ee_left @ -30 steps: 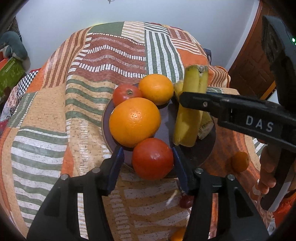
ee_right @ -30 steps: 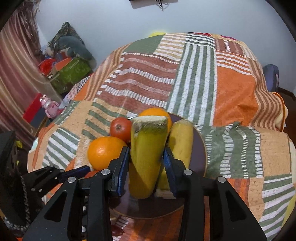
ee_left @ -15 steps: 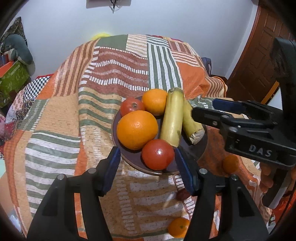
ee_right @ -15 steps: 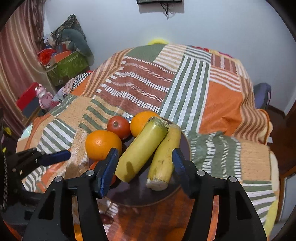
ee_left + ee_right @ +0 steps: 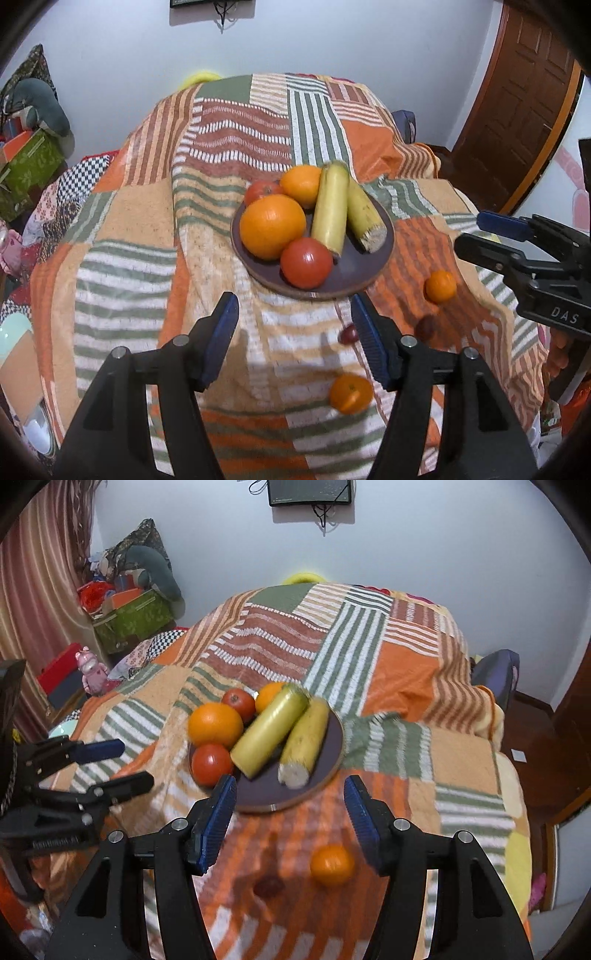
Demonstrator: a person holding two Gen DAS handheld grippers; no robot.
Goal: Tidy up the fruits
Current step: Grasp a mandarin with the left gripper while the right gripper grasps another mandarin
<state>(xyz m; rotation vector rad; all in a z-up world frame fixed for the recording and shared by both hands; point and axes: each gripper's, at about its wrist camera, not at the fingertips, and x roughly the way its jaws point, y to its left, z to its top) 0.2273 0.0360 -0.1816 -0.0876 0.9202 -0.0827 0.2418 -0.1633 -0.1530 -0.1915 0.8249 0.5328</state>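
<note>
plate (image 5: pixel 364 275) on blanket (image 5: pixel 236 147): two oranges, two tomatoes, two bananas | left gripper (image 5: pixel 295 334) just below plate, jaws apart, just been opening, nothing between | right gripper (image 5: pixel 480 232) right of plate | small orange (image 5: pixel 440 286) right of plate, another (image 5: pixel 351 393) below

Pale blue wall (image 5: pixel 406 546), brown panelled door (image 5: pixel 517 110), striped pink curtain (image 5: pixel 33 590), cluttered green box (image 5: pixel 133 622)

A bed under a patchwork blanket of orange, green and rust stripes (image 5: pixel 236 147) carries a dark round plate (image 5: pixel 354 273) just beyond the fingertips. Nearer, directly on the blanket, lie a small orange (image 5: pixel 331 864) beside the right-hand finger, another small orange (image 5: pixel 440 286) and two small dark red fruits (image 5: pixel 349 334).
</note>
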